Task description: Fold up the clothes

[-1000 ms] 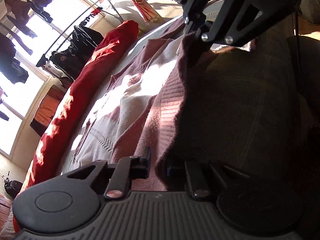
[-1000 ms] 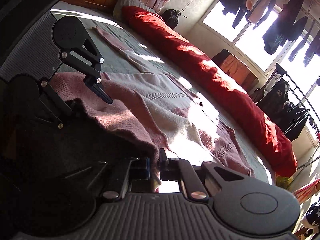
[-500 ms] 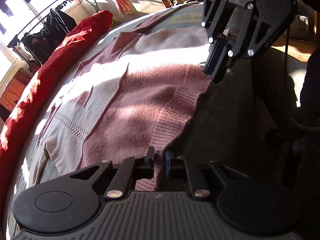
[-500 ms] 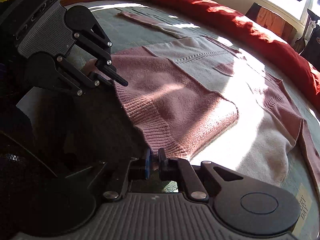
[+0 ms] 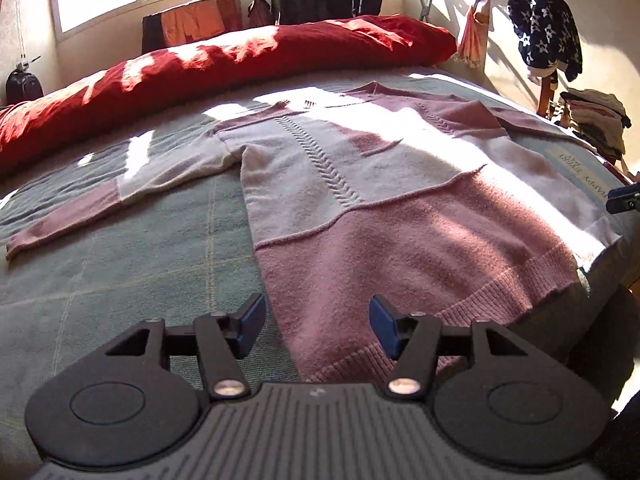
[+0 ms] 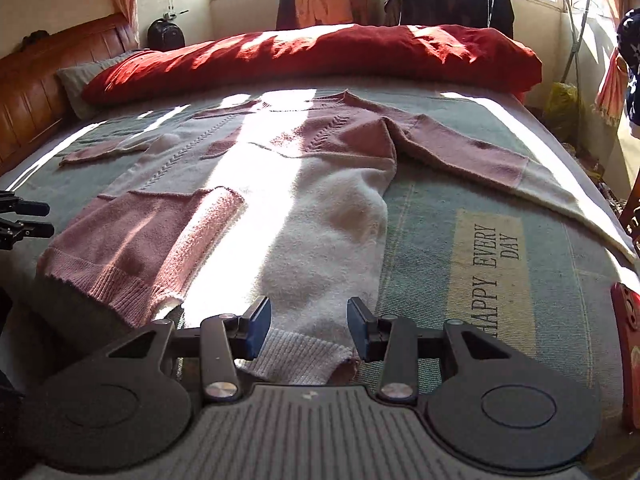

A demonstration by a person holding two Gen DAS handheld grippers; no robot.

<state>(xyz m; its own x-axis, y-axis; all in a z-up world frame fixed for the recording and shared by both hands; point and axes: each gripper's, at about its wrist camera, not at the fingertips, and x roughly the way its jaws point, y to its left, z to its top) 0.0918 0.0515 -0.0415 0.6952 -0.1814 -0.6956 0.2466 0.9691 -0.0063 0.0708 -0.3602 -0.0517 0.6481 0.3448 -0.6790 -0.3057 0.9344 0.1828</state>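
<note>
On the bed (image 6: 440, 184) a sweater (image 5: 400, 208) lies spread flat; left claw (image 5: 318, 324) and right claw (image 6: 308, 322) hover at its hem, both apart, gripping nothing.

Left gripper: my black two-finger left gripper (image 5: 318, 326) has its jaws spread wide, nothing between the blue pads (image 5: 250, 324); I see its fingertips at the left edge of the right wrist view (image 6: 24, 218)
Right gripper: my black two-finger right gripper (image 6: 308, 328) is likewise parted and empty, blue pads (image 6: 258, 326) facing each other, pointing level and forward
</note>
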